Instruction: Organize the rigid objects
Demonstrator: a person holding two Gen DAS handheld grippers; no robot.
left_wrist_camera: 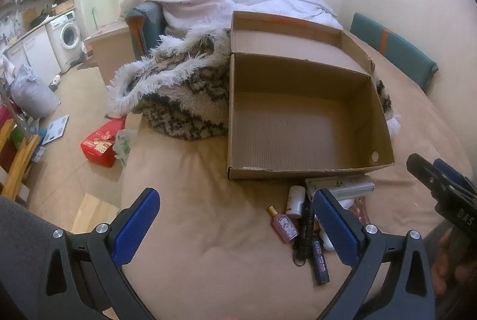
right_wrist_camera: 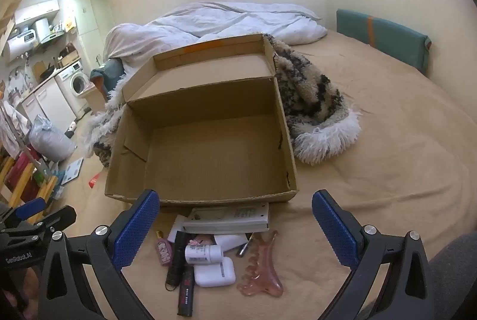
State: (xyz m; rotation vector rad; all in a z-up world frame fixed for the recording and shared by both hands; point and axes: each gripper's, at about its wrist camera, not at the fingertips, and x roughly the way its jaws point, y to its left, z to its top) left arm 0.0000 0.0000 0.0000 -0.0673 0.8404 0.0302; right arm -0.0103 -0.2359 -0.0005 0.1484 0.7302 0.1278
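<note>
- Hovering over the bed point(right_wrist_camera: 387, 171), both tools tilted downward, nothing picked up yet; judging this as the very start of the sorting.
- Left gripper point(left_wrist_camera: 235, 227): spread wide, holding nothing, only bare bedsheet showing between its blue pads point(left_wrist_camera: 135, 226).
- Right gripper point(right_wrist_camera: 235, 227): likewise spread wide and empty, hanging above the pile of small items.
- Cardboard box point(right_wrist_camera: 167, 202): sitting open on the bed with lid flap leaning back against a shaggy blanket point(right_wrist_camera: 313, 108), looking bare inside.
- Items lying in a tight cluster just beside the near wall of the box: a flat white carton point(right_wrist_camera: 226, 218) touching that wall, a small pink perfume bottle point(right_wrist_camera: 163, 250), a black flashlight point(right_wrist_camera: 178, 257), a white pill bottle point(right_wrist_camera: 202, 253) lying on its side, a white earbud case point(right_wrist_camera: 213, 272), a dark tube point(right_wrist_camera: 186, 290) and a pink hair claw point(right_wrist_camera: 262, 269).
- Several pieces overlapping or touching, so likely calling for one item at a time, starting at the edge of the pile.
- Hair claw lying apart on the right side, probably the easiest first grab for the right gripper.
- Next move calling for lowering over one chosen item, straddling it with both pads, squeezing, then lifting clear over the box wall.
- Risk: nudging neighbours while descending, or rolling the pill bottle away on soft bedding.
</note>
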